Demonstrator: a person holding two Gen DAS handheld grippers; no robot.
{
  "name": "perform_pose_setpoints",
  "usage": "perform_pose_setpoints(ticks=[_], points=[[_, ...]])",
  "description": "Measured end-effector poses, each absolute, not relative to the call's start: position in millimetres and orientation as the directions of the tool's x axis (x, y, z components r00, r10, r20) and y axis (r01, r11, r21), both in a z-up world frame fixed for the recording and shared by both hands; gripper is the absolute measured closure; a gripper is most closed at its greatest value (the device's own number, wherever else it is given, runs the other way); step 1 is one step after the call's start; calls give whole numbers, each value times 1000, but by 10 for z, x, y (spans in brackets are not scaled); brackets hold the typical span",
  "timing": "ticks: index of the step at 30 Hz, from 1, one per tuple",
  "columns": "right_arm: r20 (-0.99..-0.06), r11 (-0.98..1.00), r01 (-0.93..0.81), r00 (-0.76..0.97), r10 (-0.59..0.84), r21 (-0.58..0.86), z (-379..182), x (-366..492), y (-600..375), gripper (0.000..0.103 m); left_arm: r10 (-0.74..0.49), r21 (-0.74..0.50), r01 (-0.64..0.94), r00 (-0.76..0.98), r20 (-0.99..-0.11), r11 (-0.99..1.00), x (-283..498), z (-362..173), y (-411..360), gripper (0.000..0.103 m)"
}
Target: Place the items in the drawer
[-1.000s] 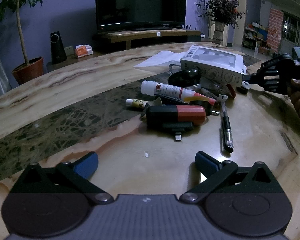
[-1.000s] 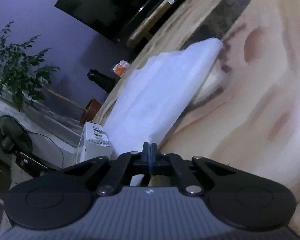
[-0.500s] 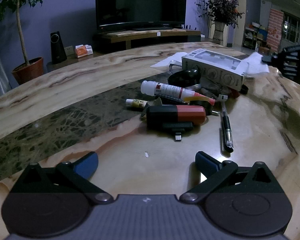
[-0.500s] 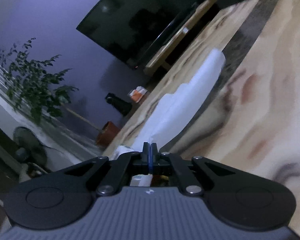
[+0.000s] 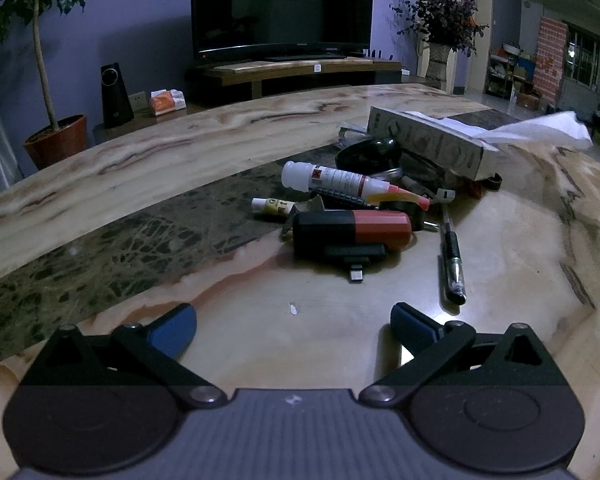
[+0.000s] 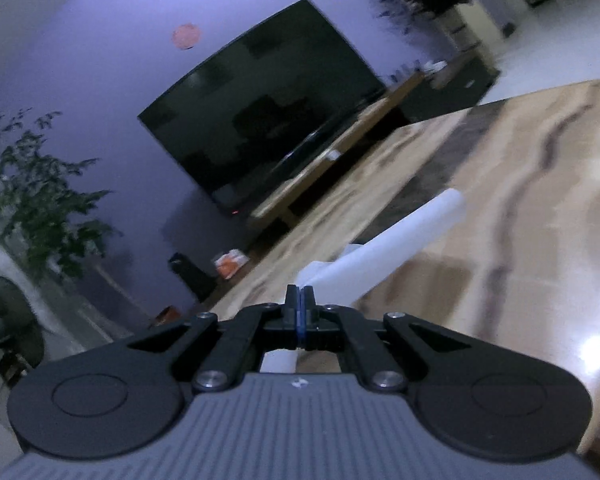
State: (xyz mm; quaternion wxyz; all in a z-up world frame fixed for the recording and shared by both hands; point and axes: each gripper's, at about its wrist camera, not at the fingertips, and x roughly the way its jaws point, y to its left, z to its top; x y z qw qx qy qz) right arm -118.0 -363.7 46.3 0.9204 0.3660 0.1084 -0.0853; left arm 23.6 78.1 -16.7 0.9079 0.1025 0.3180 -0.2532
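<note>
White paper sheet now lifted off the table, pinched in right gripper; left gripper spread, idle; no drawer visible.

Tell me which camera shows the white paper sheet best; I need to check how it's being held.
The right wrist view: the white paper sheet runs straight out from between the shut fingers of the right gripper, so the pinch shows. The left wrist view catches only its far end, blurred, above the table edge, grip unseen.
</note>
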Motion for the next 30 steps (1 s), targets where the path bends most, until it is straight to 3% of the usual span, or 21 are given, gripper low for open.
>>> perform_pose_setpoints(ticks=[6, 8, 11, 15, 16, 19, 26, 30], points=[[-332, 628, 292, 942, -57, 722, 176, -1295, -3722, 94, -395, 25, 525, 669, -629, 851, 236, -167, 781, 0], [-354, 596, 312, 934, -48, 740, 80, -1334, -3750, 84, -395, 25, 525, 669, -629, 851, 236, -167, 781, 0], [-387, 546, 341, 922, -33, 765, -63, -1391, -3792, 80, -395, 25, 525, 669, -629, 851, 236, -167, 781, 0], [-390, 636, 276, 920, 44, 721, 21, -1321, -3527, 72, -395, 25, 525, 670, -629, 851, 237, -168, 781, 0], [-381, 686, 240, 923, 59, 687, 66, -1298, -3434, 71, -395, 25, 525, 669, -629, 851, 237, -168, 781, 0], [-406, 843, 130, 907, 111, 522, 214, -1143, -3155, 54, -395, 25, 525, 669, -629, 851, 237, -168, 781, 0], [-440, 996, 52, 894, -78, -71, 354, -885, -2658, 51, -395, 25, 525, 670, -629, 851, 237, -169, 780, 0], [-513, 990, -24, 857, -52, -140, 319, -563, -2569, 51, -395, 25, 525, 670, -629, 851, 238, -169, 780, 0]])
